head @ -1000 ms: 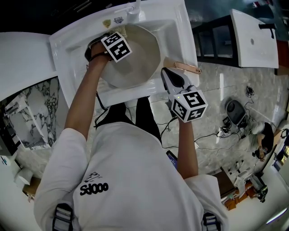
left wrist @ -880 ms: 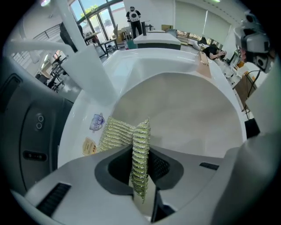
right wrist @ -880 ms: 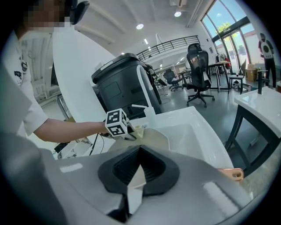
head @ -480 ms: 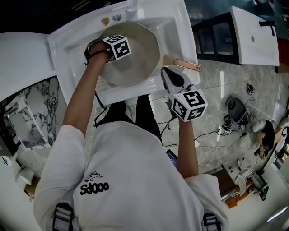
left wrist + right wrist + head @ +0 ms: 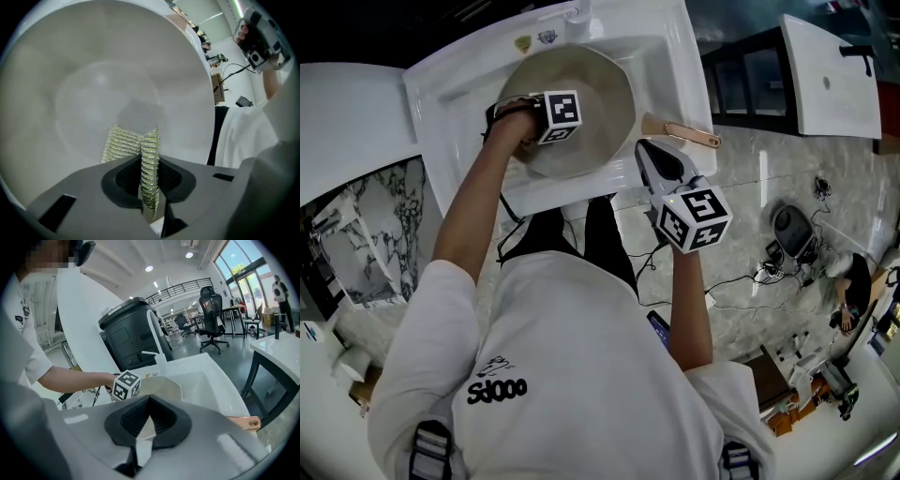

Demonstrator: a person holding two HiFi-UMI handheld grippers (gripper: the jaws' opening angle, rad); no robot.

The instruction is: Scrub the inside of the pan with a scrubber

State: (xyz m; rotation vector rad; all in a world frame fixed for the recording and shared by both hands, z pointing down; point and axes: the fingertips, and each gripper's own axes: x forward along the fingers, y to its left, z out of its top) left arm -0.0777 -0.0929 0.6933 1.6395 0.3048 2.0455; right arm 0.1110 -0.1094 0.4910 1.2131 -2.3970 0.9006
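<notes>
- Left gripper view: the left gripper (image 5: 146, 165) has its jaws clamped on the scrubber (image 5: 133, 140), a folded piece of silver-green mesh that sticks out beyond the tips.
- The free end of the scrubber reaches the pale inside of the pan (image 5: 93, 79), low at 6 o'clock of this view. I cannot tell if it presses on it.
- Head view: the pan leans in the sink (image 5: 441, 98) at 12 o'clock, with its inside turned to the person. The left gripper is in the pan, on its 9 o'clock half.
- The handle (image 5: 694, 138) goes out over the sink rim toward 4 o'clock.
- The right gripper (image 5: 643, 150) is at 5 o'clock of the pan, outside it, just beside the handle and over the front rim of the sink.
- Right gripper view: its jaws are drawn together. A thin pale strip shows in the slit, and I cannot tell what it is. The copper end of the handle shows at 4 o'clock.
</notes>
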